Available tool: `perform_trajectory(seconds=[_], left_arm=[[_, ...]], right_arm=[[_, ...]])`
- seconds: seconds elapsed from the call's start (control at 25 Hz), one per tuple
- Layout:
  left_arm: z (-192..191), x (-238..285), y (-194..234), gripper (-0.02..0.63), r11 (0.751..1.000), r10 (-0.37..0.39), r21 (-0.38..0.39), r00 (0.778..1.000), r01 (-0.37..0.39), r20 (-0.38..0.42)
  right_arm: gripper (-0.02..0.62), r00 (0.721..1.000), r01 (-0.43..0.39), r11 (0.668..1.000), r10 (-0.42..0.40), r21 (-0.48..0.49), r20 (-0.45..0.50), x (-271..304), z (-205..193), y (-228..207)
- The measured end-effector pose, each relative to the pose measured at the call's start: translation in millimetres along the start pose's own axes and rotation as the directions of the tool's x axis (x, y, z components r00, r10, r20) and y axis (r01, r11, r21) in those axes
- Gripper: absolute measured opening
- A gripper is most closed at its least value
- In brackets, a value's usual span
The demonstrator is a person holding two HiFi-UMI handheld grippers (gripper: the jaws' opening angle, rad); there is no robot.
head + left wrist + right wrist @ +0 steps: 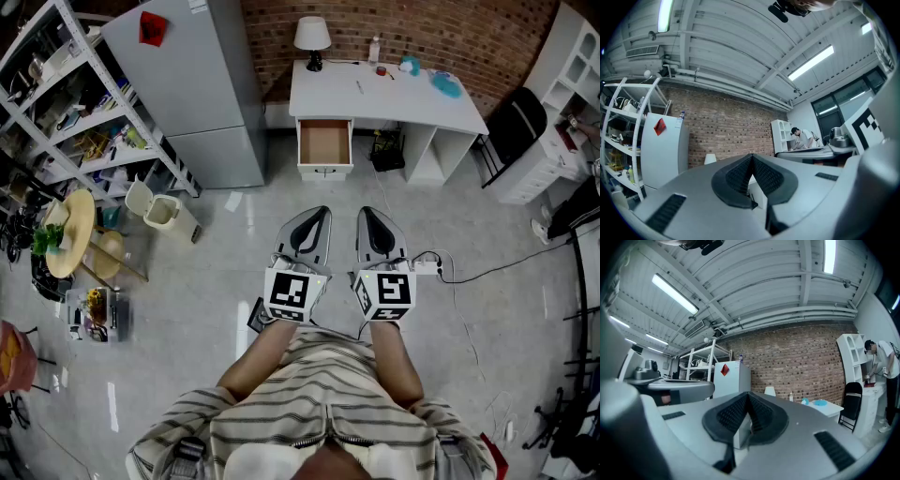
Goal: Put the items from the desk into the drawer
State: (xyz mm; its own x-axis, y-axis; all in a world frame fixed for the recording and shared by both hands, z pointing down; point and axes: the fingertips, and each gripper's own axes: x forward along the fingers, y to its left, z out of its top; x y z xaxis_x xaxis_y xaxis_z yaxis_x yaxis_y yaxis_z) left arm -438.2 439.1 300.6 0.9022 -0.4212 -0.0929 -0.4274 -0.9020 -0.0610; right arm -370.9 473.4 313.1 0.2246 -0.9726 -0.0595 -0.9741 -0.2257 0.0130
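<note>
The left gripper (314,217) has its jaws pressed together with nothing between them, as its own view shows where the black pads (740,176) meet at the tip. The right gripper (370,217) is closed and empty too, its pads (733,413) touching at the front. Both are held level, side by side, in front of the person's striped shirt (319,394), over bare floor and well apart from the white desk (394,98). The drawer (324,142) stands pulled out under the desk's left end. On the desktop a lamp (311,39) stands at the back left corner, a small bottle (375,49) by the back edge, a red item (381,70) just beside it, and two blue items (447,84) toward the right end. A grey cabinet (187,84) stands left of the desk and a black chair (511,131) to its right.
</note>
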Motion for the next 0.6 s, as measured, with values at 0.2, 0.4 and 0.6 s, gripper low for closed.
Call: perform_trajectory(seconds=[0.2, 0.4, 0.6], left_arm=[[-3.9, 1.0, -5.6, 0.003, 1.0, 0.003, -0.018, 1.0, -0.003, -0.006], [5.1, 1.1, -7.5, 0.003, 1.0, 0.007, -0.01, 1.0, -0.007, 0.018], [4.8, 2.0, -16.7, 0.003, 1.0, 0.01, -0.01, 1.0, -0.01, 0.015]], right_arm=[[0.012, 1.0, -0.01, 1.0, 0.01, -0.002, -0.002, -3.5, 0.9, -1.5], [0.012, 1.0, -0.012, 1.0, 0.012, -0.006, 0.009, -5.5, 4.1, -2.1], [0.012, 1.0, -0.012, 1.0, 0.012, 0.001, 0.005, -11.1, 2.1, -10.1]])
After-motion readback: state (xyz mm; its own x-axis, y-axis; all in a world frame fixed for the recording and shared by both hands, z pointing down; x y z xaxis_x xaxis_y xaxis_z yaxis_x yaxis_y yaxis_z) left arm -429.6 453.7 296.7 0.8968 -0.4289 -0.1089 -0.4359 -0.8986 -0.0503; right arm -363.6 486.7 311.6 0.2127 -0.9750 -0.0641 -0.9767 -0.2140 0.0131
